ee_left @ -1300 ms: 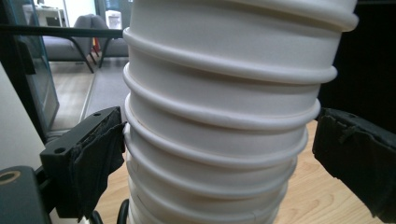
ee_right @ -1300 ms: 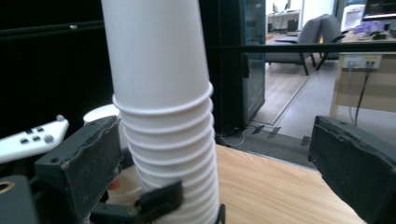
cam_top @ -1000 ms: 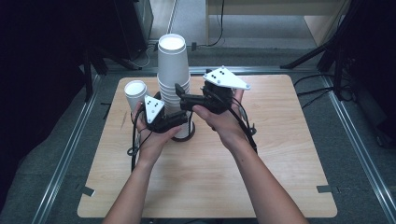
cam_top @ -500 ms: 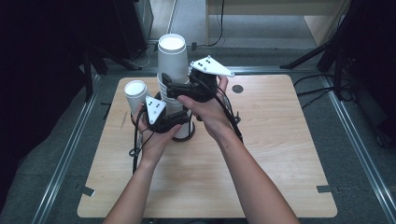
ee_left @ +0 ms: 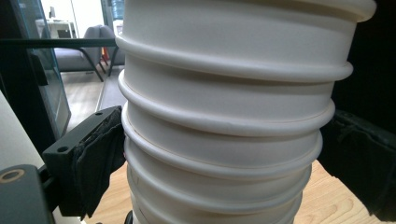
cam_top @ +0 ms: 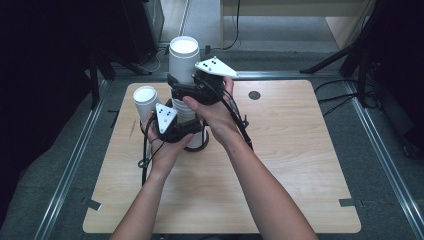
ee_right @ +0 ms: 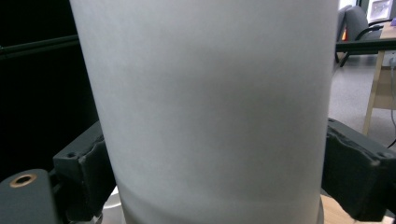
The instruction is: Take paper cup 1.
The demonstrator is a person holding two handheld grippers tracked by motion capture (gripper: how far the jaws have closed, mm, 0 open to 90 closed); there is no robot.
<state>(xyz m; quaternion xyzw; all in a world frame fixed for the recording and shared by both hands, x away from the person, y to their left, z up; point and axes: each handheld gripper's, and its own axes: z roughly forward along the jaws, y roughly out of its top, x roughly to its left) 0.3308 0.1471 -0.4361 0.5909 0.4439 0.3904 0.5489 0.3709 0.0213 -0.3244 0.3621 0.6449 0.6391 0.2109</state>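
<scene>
- Separating one cup from the stack of paper cups point(cam_top: 184, 80) seems to be the work in hand; the stack stands upright near the far-left part of the wooden table point(cam_top: 300, 165).
- The left gripper point(cam_top: 177, 131) holds the lower part of the stack: in the left gripper view the ribbed rims point(ee_left: 224, 121) sit between both black jaws, and the pads press on them.
- The right gripper point(cam_top: 192, 90) is higher, around the top cup point(ee_right: 210, 107). Its jaws have just been closing, and the smooth wall of the cup is between them, touching both pads as far as I can see.
- One single cup point(cam_top: 145, 100) already stands alone, just beside the stack on its left, so I judge a part of the work is done.
- Left to do, in my judgement: lift the top cup off while the lower hand keeps the stack down, then set it on the table.
</scene>
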